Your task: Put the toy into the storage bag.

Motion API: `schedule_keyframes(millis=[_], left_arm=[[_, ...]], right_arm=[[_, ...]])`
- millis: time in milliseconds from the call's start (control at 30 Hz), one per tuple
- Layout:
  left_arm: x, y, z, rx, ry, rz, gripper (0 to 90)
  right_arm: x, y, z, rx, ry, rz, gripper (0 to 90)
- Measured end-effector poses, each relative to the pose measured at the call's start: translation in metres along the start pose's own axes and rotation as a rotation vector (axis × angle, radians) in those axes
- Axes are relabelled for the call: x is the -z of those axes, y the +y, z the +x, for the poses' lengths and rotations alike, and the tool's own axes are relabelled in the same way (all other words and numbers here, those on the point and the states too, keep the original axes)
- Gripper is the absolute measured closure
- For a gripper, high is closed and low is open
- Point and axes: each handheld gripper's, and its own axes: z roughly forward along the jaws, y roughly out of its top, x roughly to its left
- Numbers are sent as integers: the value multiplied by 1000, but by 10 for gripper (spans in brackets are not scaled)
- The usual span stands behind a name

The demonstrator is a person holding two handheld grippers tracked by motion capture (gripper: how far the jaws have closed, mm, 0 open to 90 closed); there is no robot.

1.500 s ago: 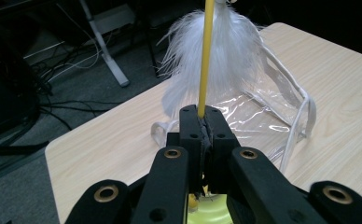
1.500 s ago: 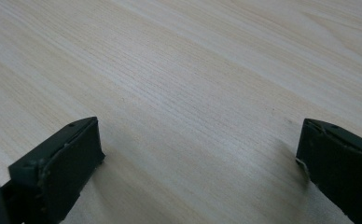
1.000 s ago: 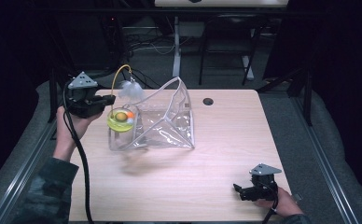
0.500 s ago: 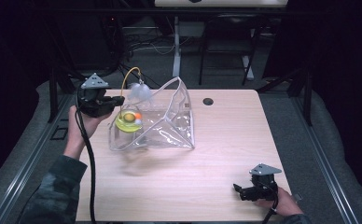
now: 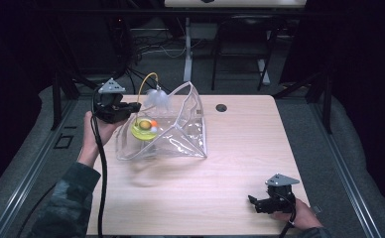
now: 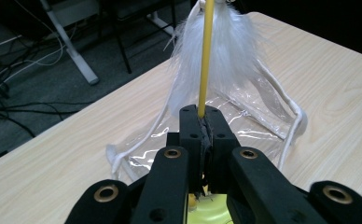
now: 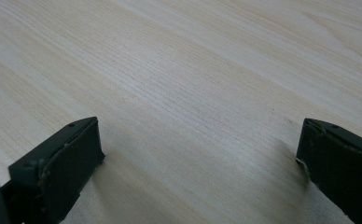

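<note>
Table (image 5: 240,163): pale wood-grain top, matt, smooth, fine straight grain seen close in the right gripper view. Bag (image 5: 180,141): clear soft plastic, glossy, creased, with bright glints; white cord-like trim along its edges. Wand (image 6: 206,51): thin yellow plastic-looking rod, smooth, slight sheen. Feathers (image 6: 226,46): white, fluffy, soft, matt. Left gripper (image 6: 202,116): black matt plastic, brass-coloured metal inserts; pads look rubbery and worn. Right gripper (image 7: 198,158): same black matt finish, edges scuffed. Sleeve (image 5: 61,208): camouflage cloth, matt.

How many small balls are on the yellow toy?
2: an orange ball and a white ball, side by side on the yellow toy inside the clear bag; others may be hidden.
</note>
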Motion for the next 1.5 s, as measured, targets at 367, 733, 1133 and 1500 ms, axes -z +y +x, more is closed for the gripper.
schedule_keyframes(millis=[367, 733, 1133, 1500], left_arm=[[-24, -5, -5, -9, -35, 37, 879], [-43, -19, -2, 11, -31, 68, 878], [-66, -31, -2, 5, -10, 100, 877], [-81, -39, -2, 12, 7, 125, 875]], right_arm=[[0, 0, 0, 0, -1, 2, 0], [0, 0, 0, 1, -1, 1, 0], [0, 0, 0, 6, -11, 7, 0], [0, 0, 0, 5, -11, 6, 0]])
